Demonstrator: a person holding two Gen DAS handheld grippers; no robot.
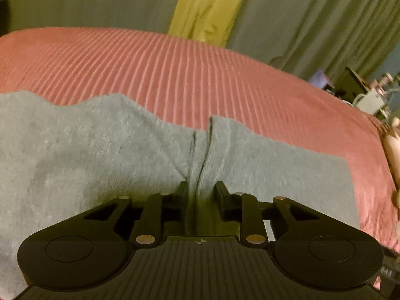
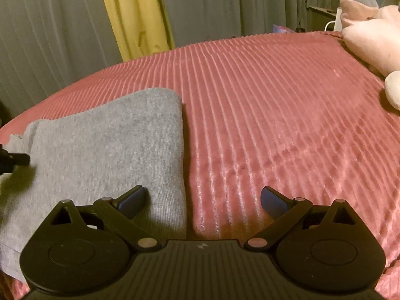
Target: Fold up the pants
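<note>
Grey knit pants (image 1: 100,155) lie folded on a pink ribbed bedspread (image 1: 175,70). My left gripper (image 1: 202,195) is shut on a pinched ridge of the pants' near edge, which rises between its jaws. In the right wrist view the folded pants (image 2: 105,145) lie at the left with their right edge straight. My right gripper (image 2: 202,202) is open and empty, straddling that right edge low over the bedspread (image 2: 275,125). The left gripper's tip (image 2: 15,161) shows at the far left edge of that view.
Grey curtains (image 1: 300,20) with a yellow strip (image 1: 205,7) hang behind the bed. Pink plush toys (image 2: 370,40) lie at the bed's far right. A cluttered side table (image 1: 362,92) stands past the bed's right edge.
</note>
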